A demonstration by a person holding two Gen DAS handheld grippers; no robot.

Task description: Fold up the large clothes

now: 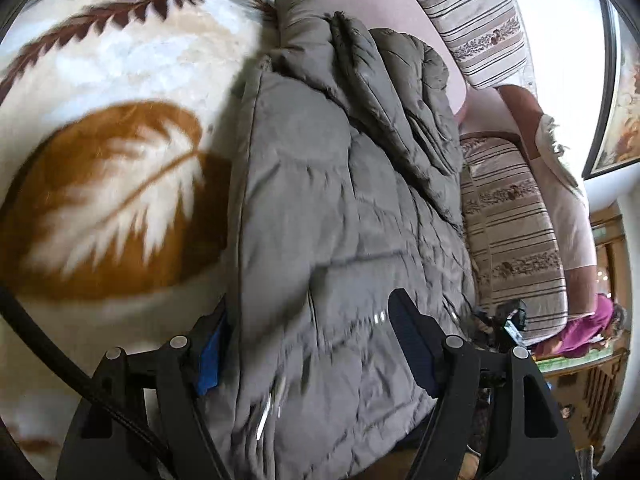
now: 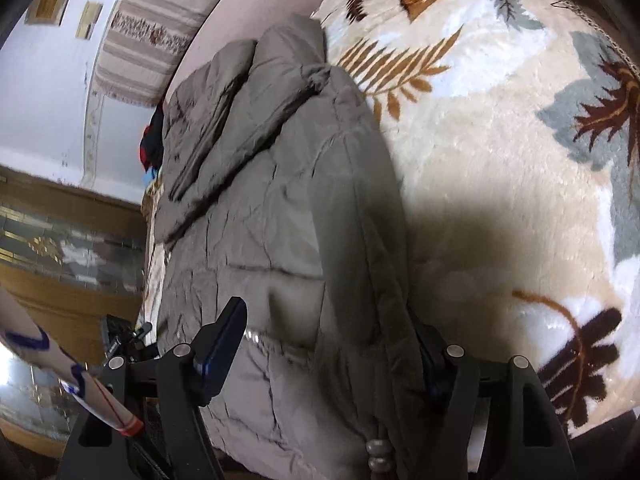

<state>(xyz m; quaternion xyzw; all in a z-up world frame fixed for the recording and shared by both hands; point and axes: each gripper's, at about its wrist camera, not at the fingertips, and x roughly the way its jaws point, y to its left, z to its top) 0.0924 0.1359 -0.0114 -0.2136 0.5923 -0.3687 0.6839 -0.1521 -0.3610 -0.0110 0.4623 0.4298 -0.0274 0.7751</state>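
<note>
Leaf-patterned blanket (image 1: pixel 120 168); striped cushions (image 1: pixel 516 236)

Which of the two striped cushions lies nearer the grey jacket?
The lower striped cushion, flush along the jacket's edge; the upper cushion leans farther back.

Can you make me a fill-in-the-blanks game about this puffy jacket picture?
1. The puffy jacket is the colour ____.
2. The jacket lies on a fluffy blanket patterned with ____.
3. The left gripper has the jacket's edge ____ its two fingers.
4. The cushion beside the jacket has a ____ pattern.

Missing words: grey; leaves; between; striped
</note>
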